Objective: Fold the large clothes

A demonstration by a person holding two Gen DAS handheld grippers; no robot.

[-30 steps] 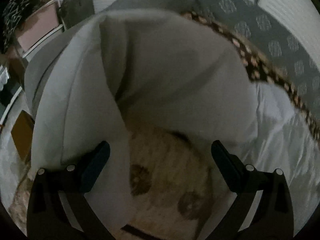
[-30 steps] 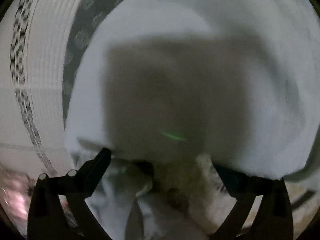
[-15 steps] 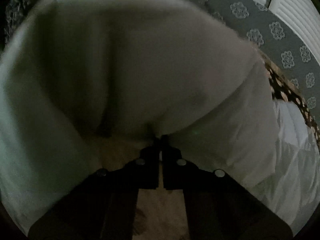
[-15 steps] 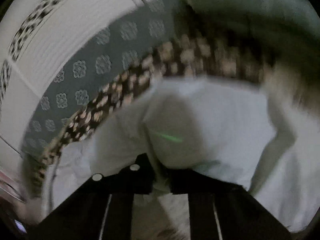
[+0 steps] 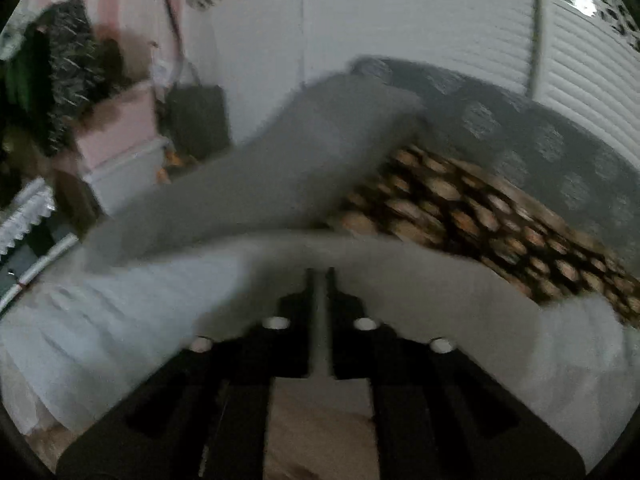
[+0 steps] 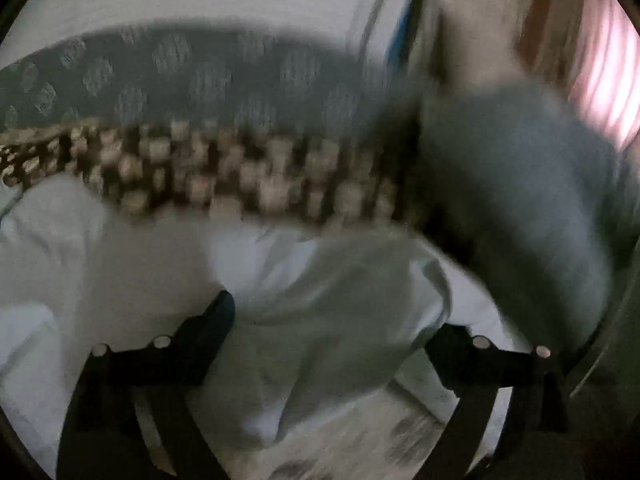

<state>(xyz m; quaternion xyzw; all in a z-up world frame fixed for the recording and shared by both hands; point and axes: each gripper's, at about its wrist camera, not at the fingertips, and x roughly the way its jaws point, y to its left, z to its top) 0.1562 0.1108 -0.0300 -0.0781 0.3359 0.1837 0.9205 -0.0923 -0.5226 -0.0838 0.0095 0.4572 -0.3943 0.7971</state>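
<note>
On the bed, at 6 o'clock of both wrist views, lies the large pale grey-white soft fabric garment [image 5: 460, 292], bunched, with a darker grey cloth length [image 5: 280, 168] stretching up toward 11 o'clock in the left view. Behind it: the brown-and-tan checkered blanket strip [image 6: 240, 176] and the dark grey medallion-print bedcover [image 6: 200, 76].

Left gripper [image 5: 319, 276]: jaws nearly together, only a thin slot between them, and easing apart; pale cloth sits right at the tips, but blur hides whether the pads press on it. Right gripper [image 6: 332, 328]: jaws wide and opening, a hump of the pale garment between them, not pinched.

Step, as judged: a fold pass just laid down and let go, garment far from a neat stack. The next move likely calls for finding a fresh edge or corner, closing both jaws on it and carrying it across flat; the loose hump may need smoothing.

Versus half a second back: both pairs of jaws were fully shut on cloth then, and the left view was filled by fabric; now it shows the wall and clutter at 10 o'clock. A second ago both stood wide.
</note>
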